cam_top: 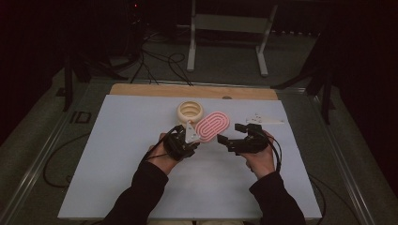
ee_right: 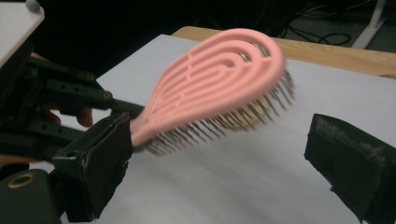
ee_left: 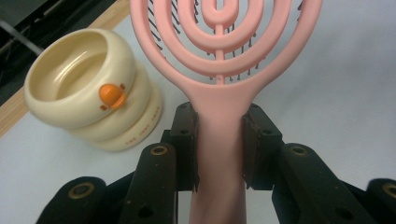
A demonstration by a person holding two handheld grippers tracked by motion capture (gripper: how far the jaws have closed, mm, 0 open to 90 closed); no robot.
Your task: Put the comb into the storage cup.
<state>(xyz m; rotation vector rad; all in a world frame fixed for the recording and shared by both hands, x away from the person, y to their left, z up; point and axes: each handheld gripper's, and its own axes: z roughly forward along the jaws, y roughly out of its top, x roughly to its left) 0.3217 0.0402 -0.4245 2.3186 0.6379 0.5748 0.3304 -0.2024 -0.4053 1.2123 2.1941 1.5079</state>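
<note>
L tongs are clamping the pink hairbrush by its handle, pads pressing both sides in the left gripper view. Brush is hanging above the worktop, long axis running from the L tongs toward 1 o'clock, head lying just past the cream ring-shaped cup at approx 11 o'clock. R tongs are standing released w/ nothing between them, head sitting at their 10 o'clock, very near. R hand is nearer the head. Brush: pink, oval vented back w/ concentric loops, dark bristles facing down.
</note>
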